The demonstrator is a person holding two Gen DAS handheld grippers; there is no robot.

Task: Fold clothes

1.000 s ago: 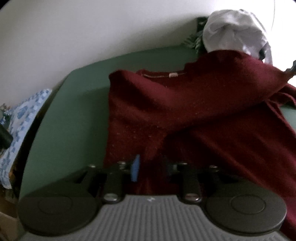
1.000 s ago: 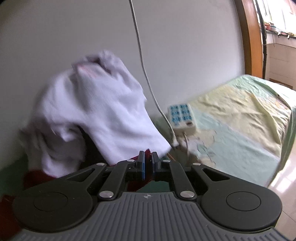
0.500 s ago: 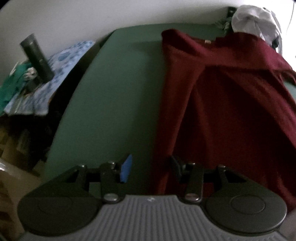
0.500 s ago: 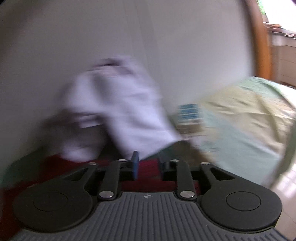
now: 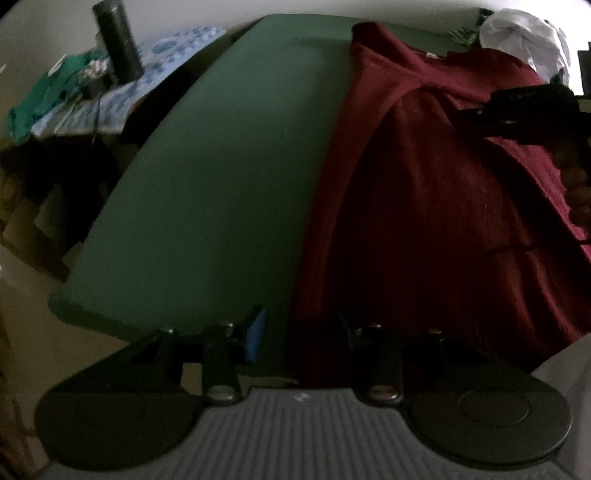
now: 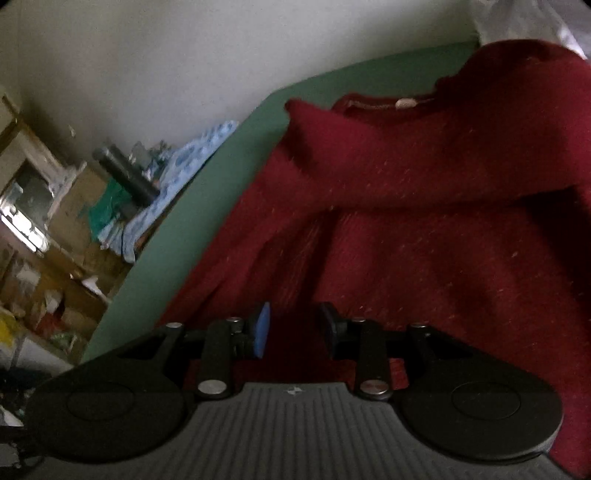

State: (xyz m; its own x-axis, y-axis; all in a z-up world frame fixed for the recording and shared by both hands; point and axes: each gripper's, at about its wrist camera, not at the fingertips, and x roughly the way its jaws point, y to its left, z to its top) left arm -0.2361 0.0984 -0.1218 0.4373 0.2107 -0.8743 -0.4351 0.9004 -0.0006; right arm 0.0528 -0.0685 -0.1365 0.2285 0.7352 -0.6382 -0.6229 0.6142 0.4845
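A dark red sweater (image 5: pixel 424 206) lies spread on the green table (image 5: pixel 229 177), collar at the far end. My left gripper (image 5: pixel 299 330) hovers at the sweater's near left edge. Its jaws are closing, with a gap still showing and the fabric's edge under them, not pinched. My right gripper (image 6: pixel 294 325) hangs over the red sweater (image 6: pixel 424 221) further up. Its jaws are opening, with the knit below the gap and nothing pressed between the pads. The hand (image 5: pixel 574 184) holding that gripper shows at the right of the left wrist view.
A white garment pile (image 5: pixel 524 33) sits at the table's far right corner. Left of the table stands a low surface with a blue patterned cloth (image 5: pixel 166 55), a dark cylinder (image 5: pixel 118 40) and a green cloth (image 5: pixel 40 96). Boxes and clutter (image 6: pixel 44 258) fill the floor on the left.
My left gripper drew back along the sweater's left edge to the near end. My right gripper swung from the white pile over onto the red sweater and its jaws parted.
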